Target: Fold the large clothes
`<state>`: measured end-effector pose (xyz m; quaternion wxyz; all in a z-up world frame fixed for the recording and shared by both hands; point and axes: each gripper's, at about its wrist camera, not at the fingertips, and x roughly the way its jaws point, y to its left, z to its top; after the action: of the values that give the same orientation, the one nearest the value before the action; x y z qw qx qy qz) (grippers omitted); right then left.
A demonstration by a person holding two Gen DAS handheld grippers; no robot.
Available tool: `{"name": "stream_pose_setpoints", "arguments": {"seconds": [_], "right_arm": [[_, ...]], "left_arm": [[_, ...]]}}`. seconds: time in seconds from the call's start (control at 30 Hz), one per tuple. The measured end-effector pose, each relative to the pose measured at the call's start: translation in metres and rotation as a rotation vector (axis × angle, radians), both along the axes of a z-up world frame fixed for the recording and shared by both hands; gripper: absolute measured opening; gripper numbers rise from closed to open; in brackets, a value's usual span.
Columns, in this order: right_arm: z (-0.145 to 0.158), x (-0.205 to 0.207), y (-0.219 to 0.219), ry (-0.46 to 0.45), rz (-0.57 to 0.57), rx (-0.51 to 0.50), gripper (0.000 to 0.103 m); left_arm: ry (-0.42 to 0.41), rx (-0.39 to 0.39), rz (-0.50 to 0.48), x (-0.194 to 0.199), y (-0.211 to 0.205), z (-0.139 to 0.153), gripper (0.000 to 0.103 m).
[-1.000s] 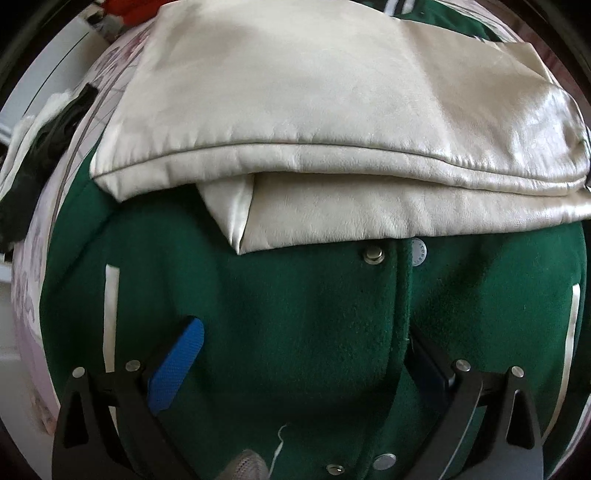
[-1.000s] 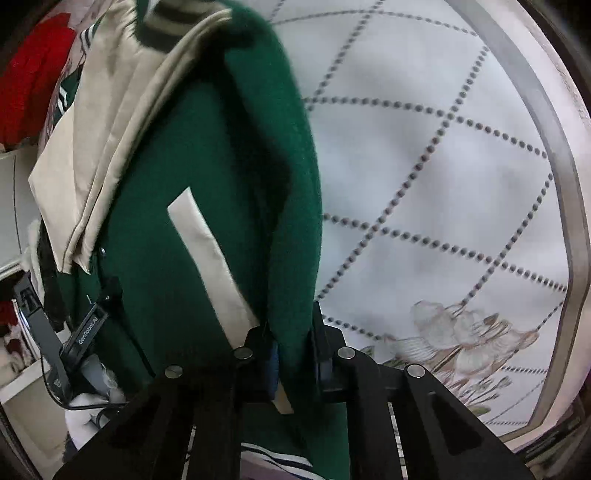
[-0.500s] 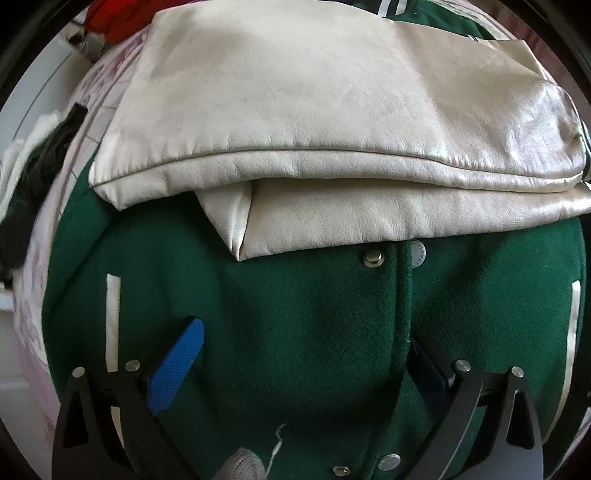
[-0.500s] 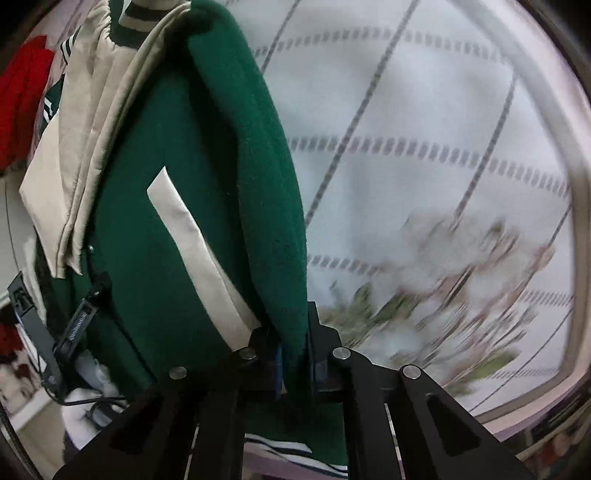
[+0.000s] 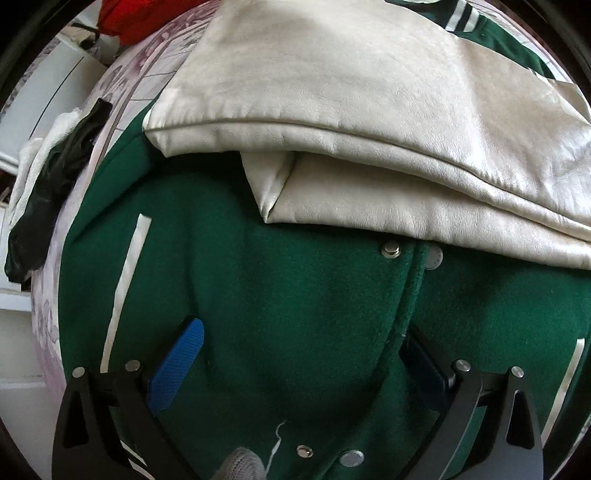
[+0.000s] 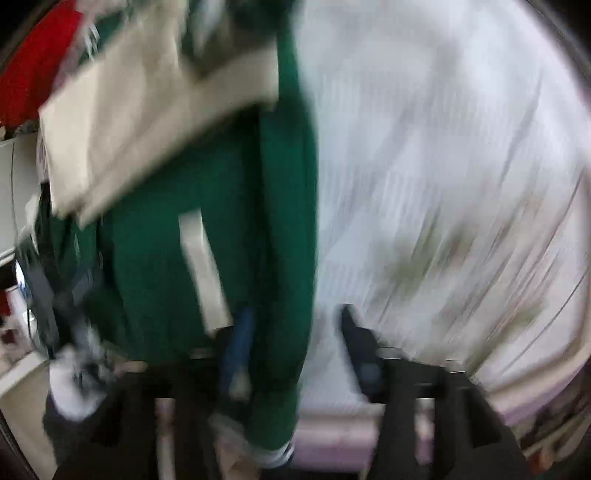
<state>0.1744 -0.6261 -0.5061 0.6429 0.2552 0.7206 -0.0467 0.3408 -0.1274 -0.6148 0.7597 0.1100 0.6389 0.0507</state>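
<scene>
Opening, right tongs release the green varsity jacket's edge (blurred); left tongs wide, cream sleeves beyond.

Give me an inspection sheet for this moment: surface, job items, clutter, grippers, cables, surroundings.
Surface: pale quilted bedspread with a floral print; right wrist view is motion-blurred.
Job's things: green jacket lying flat, snaps visible; its cream sleeves folded across the upper body.
Clutter: dark garment and white cloth at the left edge; red fabric at the far end.
Grippers: left gripper open, straddling the jacket front. Right gripper jaws opening, jacket's green edge between them, not pinched.
Cables: nothing seen for certain; the dark shapes at the left of the right wrist view are too blurred.
Surroundings: white furniture beside the bed.
</scene>
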Motion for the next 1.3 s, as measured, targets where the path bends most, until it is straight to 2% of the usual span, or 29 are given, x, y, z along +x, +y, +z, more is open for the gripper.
{"name": "stream_pose_setpoints", "arguments": {"seconds": [0.1,0.13,0.17,0.2,0.23,0.33,0.37,0.4,0.47,0.53,0.57,0.6,0.63,0.7,0.77,0.83,0.87,0.97,1.1,1.13,1.17,1.3], "right_arm": [[-0.015,0.043,-0.017,-0.036,0.002,-0.036,0.063],[-0.019,0.054,-0.021,-0.042,0.021,-0.065,0.049],[-0.016,0.059,-0.024,-0.064,0.016,-0.075,0.040],[-0.012,0.061,-0.030,-0.090,-0.023,-0.036,0.021],[-0.011,0.058,-0.039,-0.086,-0.088,0.010,0.013],[-0.026,0.039,-0.067,-0.052,-0.356,0.147,0.013],[-0.030,0.041,-0.081,-0.042,-0.395,0.170,0.013],[-0.030,0.042,-0.083,-0.034,-0.390,0.165,0.013],[-0.020,0.053,-0.080,-0.021,-0.284,0.113,0.013],[-0.012,0.073,-0.070,0.005,-0.179,0.101,0.017],[-0.009,0.076,-0.071,0.023,-0.151,0.107,0.023],[-0.005,0.081,-0.062,0.030,-0.138,0.108,0.036],[0.004,0.078,-0.067,0.029,-0.115,0.106,0.047],[0.024,0.062,-0.070,0.017,-0.069,0.070,0.054],[0.042,0.047,-0.070,0.003,0.003,0.001,0.056],[0.057,0.025,-0.079,0.005,0.052,-0.056,0.068],[0.054,0.015,-0.057,0.007,0.066,-0.073,0.070],[0.067,-0.028,-0.088,0.032,0.099,-0.112,0.072],[0.079,-0.068,-0.117,0.076,0.083,-0.140,0.073],[0.081,-0.077,-0.132,0.085,0.076,-0.144,0.073],[0.078,-0.080,-0.123,0.097,0.068,-0.150,0.073],[0.078,-0.095,-0.164,0.124,0.048,-0.182,0.073]], "left_arm": [[-0.006,-0.008,0.030,-0.005,-0.002,0.000,0.103],[-0.008,-0.015,0.040,-0.005,-0.001,0.000,0.103],[-0.009,-0.019,0.046,-0.005,-0.002,0.001,0.103],[-0.010,-0.029,0.057,-0.006,-0.001,0.001,0.103],[-0.009,-0.033,0.061,-0.004,-0.002,0.001,0.103],[-0.007,-0.042,0.069,0.000,0.002,0.000,0.103],[-0.007,-0.046,0.072,0.000,0.002,0.000,0.103],[-0.006,-0.048,0.073,0.001,0.004,0.000,0.103],[-0.006,-0.046,0.081,0.001,0.004,0.001,0.103],[-0.015,-0.005,0.074,0.006,0.011,0.006,0.103],[-0.036,0.058,0.055,0.001,0.004,0.015,0.103],[-0.055,0.093,0.035,-0.005,-0.003,0.023,0.103],[-0.077,0.127,0.013,-0.012,-0.011,0.032,0.103],[-0.126,0.203,-0.033,-0.036,-0.033,0.055,0.103],[-0.140,0.263,-0.075,-0.057,-0.054,0.067,0.103],[-0.144,0.320,-0.134,-0.089,-0.083,0.078,0.103],[-0.132,0.347,-0.165,-0.105,-0.098,0.078,0.103],[-0.069,0.359,-0.251,-0.147,-0.135,0.073,0.103],[0.019,0.339,-0.360,-0.201,-0.186,0.059,0.103],[0.029,0.337,-0.377,-0.206,-0.191,0.055,0.103],[0.041,0.347,-0.408,-0.217,-0.202,0.048,0.103],[0.074,0.414,-0.503,-0.240,-0.230,0.017,0.103]]}}
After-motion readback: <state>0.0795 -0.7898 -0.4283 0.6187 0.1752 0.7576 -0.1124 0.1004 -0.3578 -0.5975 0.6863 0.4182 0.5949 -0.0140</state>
